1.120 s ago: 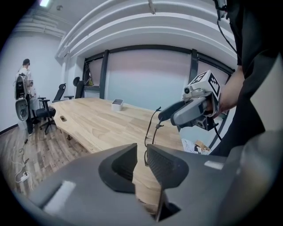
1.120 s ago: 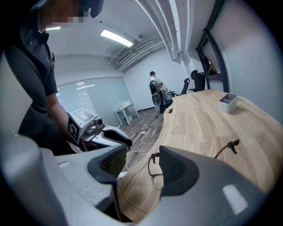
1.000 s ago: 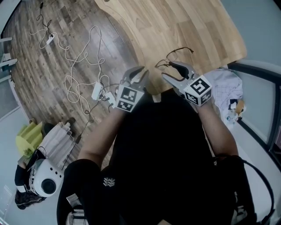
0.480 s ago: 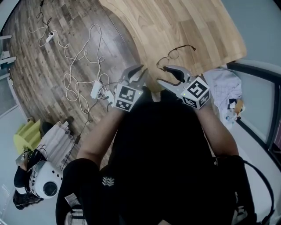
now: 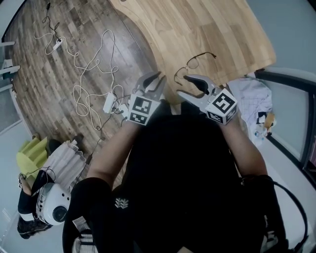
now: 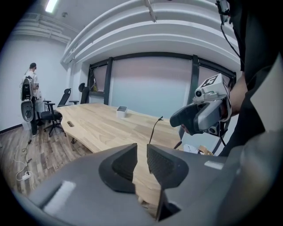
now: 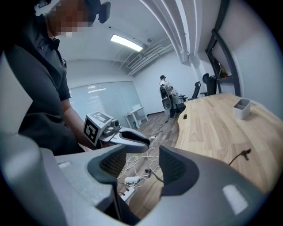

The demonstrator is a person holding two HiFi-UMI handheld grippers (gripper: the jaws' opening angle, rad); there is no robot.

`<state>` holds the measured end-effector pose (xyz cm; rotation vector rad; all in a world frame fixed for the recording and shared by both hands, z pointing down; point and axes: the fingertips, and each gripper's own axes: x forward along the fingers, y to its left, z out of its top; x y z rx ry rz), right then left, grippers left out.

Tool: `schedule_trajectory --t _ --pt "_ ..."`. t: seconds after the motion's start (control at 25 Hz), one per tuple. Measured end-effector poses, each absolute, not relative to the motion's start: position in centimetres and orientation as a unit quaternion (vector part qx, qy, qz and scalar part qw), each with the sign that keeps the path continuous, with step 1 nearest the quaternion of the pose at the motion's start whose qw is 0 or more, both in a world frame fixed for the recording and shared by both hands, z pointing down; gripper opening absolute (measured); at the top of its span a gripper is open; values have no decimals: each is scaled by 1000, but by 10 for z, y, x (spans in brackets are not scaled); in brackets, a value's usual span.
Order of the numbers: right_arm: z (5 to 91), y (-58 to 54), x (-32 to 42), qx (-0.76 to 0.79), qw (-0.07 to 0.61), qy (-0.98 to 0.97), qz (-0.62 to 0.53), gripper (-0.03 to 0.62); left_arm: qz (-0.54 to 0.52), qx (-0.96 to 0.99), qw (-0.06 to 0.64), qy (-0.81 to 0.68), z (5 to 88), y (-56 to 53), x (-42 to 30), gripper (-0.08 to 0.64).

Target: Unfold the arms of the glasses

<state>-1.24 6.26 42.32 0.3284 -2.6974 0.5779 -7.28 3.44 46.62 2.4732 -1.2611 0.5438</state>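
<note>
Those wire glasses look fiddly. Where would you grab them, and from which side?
Probably by the thin arm of the glasses, near its free end: it stands up off the table, so jaws could close across it. Come from the near table edge, where the right gripper hovers open; the rest seems to lie low on the wood.

Head view: even, diffuse light, with no hard shadows on the bench (image 5: 212, 34). The person's dark clothing (image 5: 182, 168) reads almost black and shows little detail. Strong fisheye curvature bends all three views. The corners of both gripper views fall to black.

Left gripper view: a ceiling lamp (image 6: 51, 5) burns out to white, and the window wall (image 6: 150, 88) glows pale.

Right gripper view: a strip lamp (image 7: 126, 43) glares overhead.

The left tongs (image 6: 141, 154) and right tongs (image 7: 143, 161) look soft, close to the lens.
</note>
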Motion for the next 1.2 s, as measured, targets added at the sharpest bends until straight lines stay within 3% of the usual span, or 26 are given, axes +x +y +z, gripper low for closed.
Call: schedule_trajectory --t 0.48,1.0,1.2 --pt "364 -10 59 238 129 -957 104 218 132 850 83 -504 377 -5 -70 46" --pt "358 -42 88 257 114 -956 80 31 124 813 73 -564 357 -7 -76 12" --pt "367 -47 94 255 125 -956 79 2 121 800 81 -582 357 -6 -81 11"
